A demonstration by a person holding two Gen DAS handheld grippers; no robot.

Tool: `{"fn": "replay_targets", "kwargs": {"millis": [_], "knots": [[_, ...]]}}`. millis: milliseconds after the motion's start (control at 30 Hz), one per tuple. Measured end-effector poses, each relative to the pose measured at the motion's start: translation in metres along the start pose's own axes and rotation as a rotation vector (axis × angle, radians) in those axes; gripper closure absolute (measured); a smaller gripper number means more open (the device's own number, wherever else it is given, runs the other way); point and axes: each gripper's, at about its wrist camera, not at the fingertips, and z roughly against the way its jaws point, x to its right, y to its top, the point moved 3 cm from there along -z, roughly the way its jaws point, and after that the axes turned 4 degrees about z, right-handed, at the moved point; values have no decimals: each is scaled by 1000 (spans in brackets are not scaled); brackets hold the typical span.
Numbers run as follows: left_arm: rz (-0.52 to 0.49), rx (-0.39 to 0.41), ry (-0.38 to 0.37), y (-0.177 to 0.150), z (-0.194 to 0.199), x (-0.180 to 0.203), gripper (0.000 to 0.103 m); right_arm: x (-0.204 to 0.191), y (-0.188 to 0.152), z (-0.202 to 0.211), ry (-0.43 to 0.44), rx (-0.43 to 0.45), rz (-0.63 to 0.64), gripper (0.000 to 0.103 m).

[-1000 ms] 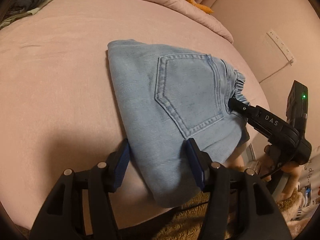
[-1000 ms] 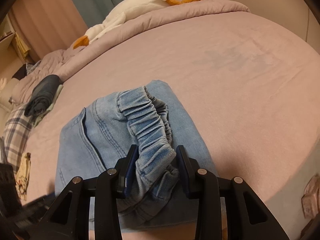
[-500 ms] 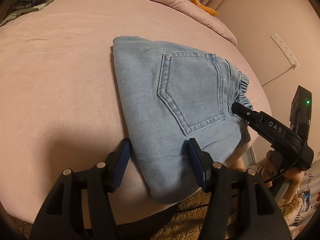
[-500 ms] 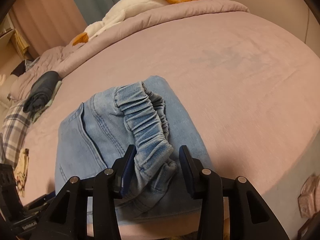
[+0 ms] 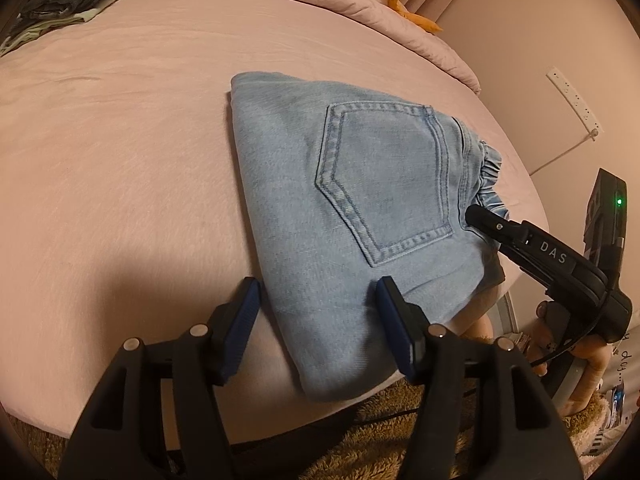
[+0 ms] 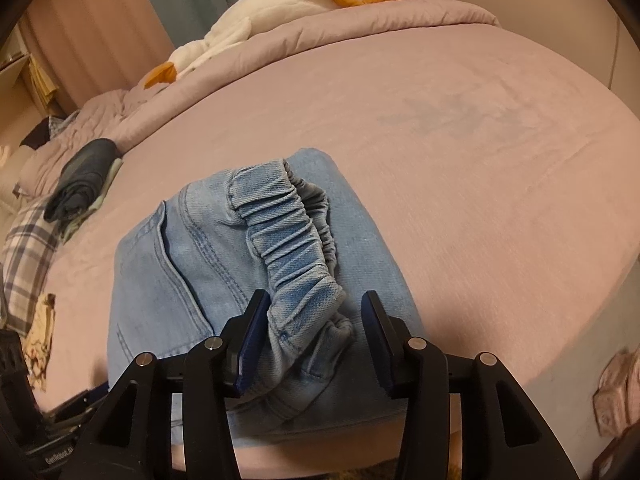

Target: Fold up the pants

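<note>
The left gripper is seen nearest in its own view, its fingers parted wide and opening, straddling the near folded edge of the pants without any pinch — the left pad sits on the bedsheet just beside the denim, the right pad rests against the cloth. In the right wrist view the right gripper is likewise opening; the elastic waistband lies between its fingers, touching the left pad and clear of the right one, so nothing is gripped by either tool.

The pants are found as a compact folded bundle at the near edge of the bed, back pocket up, with 1 corner appearing to overhang the mattress edge above the shaggy rug.

That overhang is judged the main risk: a snagged pad during withdrawal could drag the bundle off the bed. The bunched waistband is likely to spring up once freed, and the top layer could be lifted with it. A pad caught in the gathered elastic would pull the fold open — a straight retreat along the fingers would be safer than a sideways one.

Further back, a pile of dark clothes and a white plush toy on the duvet are well apart from the work and are not threatened
</note>
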Motion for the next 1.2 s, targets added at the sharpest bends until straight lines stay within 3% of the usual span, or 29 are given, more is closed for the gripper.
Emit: {"fn": "replay_targets", "kwargs": {"millis": [300, 700, 867, 1033, 1200], "knots": [[1, -15, 13, -1, 1, 1, 39, 1, -1, 1, -2, -11, -4, 53], [13, -27, 61, 4, 9, 1, 30, -5, -3, 8, -4, -20, 20, 37], [17, 75, 81, 17, 22, -2, 15, 7, 3, 25, 34, 84, -36, 9], [50, 73, 76, 28, 10, -12, 13, 30, 2, 11, 48, 45, -120, 8], [59, 35, 65, 29, -7, -14, 13, 33, -4, -7, 171, -17, -168, 8]]}}
